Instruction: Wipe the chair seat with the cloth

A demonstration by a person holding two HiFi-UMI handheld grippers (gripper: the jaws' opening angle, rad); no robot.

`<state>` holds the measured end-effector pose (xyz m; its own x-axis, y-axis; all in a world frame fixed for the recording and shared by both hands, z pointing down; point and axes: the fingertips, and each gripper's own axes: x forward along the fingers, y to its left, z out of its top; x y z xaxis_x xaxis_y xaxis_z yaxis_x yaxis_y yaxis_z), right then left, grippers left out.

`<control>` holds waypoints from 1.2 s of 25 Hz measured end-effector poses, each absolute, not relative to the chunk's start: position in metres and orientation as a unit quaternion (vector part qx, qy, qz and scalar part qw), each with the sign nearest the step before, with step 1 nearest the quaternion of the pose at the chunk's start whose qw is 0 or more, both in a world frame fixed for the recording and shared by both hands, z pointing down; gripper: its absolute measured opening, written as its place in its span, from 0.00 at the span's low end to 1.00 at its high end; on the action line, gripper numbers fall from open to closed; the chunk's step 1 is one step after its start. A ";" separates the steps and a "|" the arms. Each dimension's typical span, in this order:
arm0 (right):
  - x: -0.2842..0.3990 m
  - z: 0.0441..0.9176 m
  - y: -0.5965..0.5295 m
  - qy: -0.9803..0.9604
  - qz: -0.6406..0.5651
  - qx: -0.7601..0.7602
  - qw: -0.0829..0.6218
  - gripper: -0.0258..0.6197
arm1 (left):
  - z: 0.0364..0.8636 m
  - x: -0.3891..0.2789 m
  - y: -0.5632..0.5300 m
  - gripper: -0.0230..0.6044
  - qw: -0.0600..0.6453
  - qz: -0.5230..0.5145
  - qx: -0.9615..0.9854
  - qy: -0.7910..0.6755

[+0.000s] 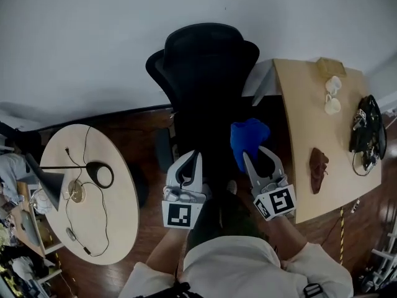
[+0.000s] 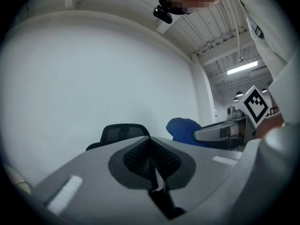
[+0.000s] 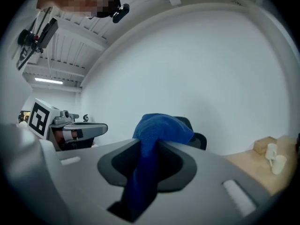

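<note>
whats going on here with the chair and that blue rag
A person holds a two-jaw gripper in each hand over a black office chair. The right gripper is shut on a blue cloth, bunched beyond its jaws. The left gripper is shut with nothing in it. Whether the cloth touches the chair can't be told.
</note>
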<state>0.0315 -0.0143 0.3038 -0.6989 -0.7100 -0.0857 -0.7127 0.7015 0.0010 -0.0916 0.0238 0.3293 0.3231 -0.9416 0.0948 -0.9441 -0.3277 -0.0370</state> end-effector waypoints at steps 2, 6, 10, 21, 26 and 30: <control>0.024 0.344 -0.070 0.924 -0.004 -0.383 0.023 0.19 | 0.371 -0.101 -0.026 0.04 0.029 0.072 0.804 -0.590; -0.004 0.476 -0.183 0.926 -0.049 -0.373 -0.027 0.19 | 0.484 -0.119 -0.119 0.04 0.074 0.106 0.784 -0.607; -0.053 0.664 -0.268 0.914 -0.149 -0.354 -0.131 0.19 | 0.543 -0.147 -0.197 0.04 -0.007 0.042 0.787 -0.615; -0.221 0.983 -0.344 0.884 -0.290 -0.279 -0.240 0.18 | 0.673 -0.174 -0.190 0.04 -0.020 0.009 0.765 -0.644; -0.273 1.030 -0.336 0.878 -0.282 -0.246 -0.298 0.18 | 0.678 -0.189 -0.177 0.04 -0.015 0.015 0.761 -0.648; -0.256 1.045 -0.349 0.870 -0.283 -0.256 -0.312 0.18 | 0.681 -0.193 -0.174 0.04 -0.011 0.015 0.761 -0.648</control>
